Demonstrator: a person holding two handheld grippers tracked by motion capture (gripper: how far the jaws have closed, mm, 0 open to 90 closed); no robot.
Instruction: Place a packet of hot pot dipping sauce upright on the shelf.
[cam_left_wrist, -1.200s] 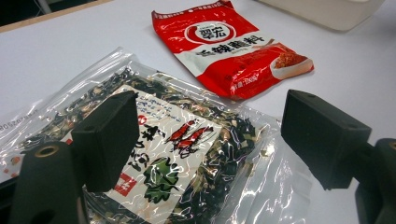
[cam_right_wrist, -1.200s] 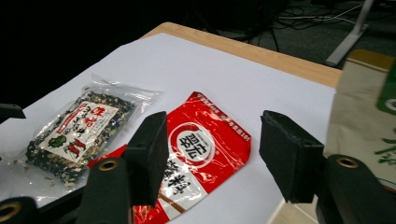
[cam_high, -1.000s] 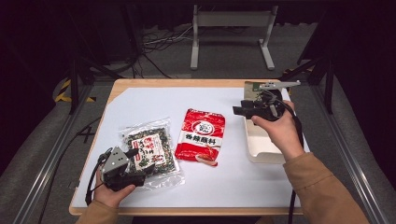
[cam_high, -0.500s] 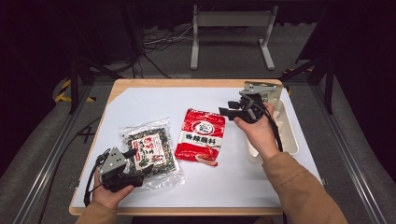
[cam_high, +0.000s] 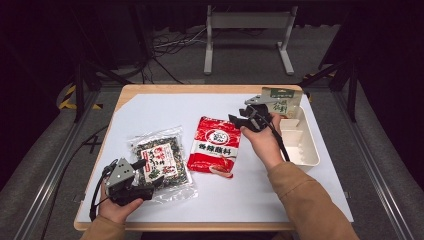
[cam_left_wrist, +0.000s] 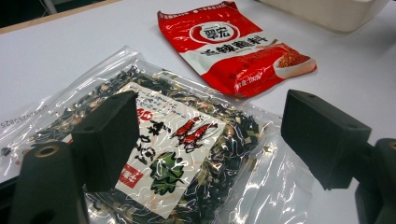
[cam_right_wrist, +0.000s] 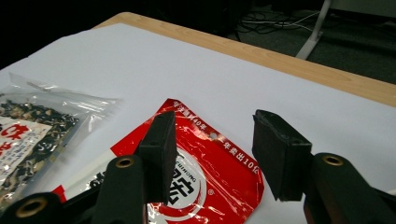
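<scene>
Right gripper hovers over the far right corner of the red pouch, jaws spread, nothing between them; in the right gripper view the pouch lies flat just under the 2 pads, not touched as far as I can tell. Left gripper sits near left at the clear seaweed bag, jaws wide apart, empty, bag lying beneath and between them. Red pouch is mid-table on the white mat, just right of the seaweed bag, well apart from neither. White tray stands at the right edge with a green packet propped at its far end. Judged step: right gripper about to pick the red pouch, probably for the tray. Risks: pouch lies flat and slick, so closing on the corner may only skid it or pinch the seal and let it swing or drop; coming down too steep could jam a pad into the mat. A carry to the tray could knock the green packet over. Left gripper closing on loose film could drag the seaweed bag into the pouch.
</scene>
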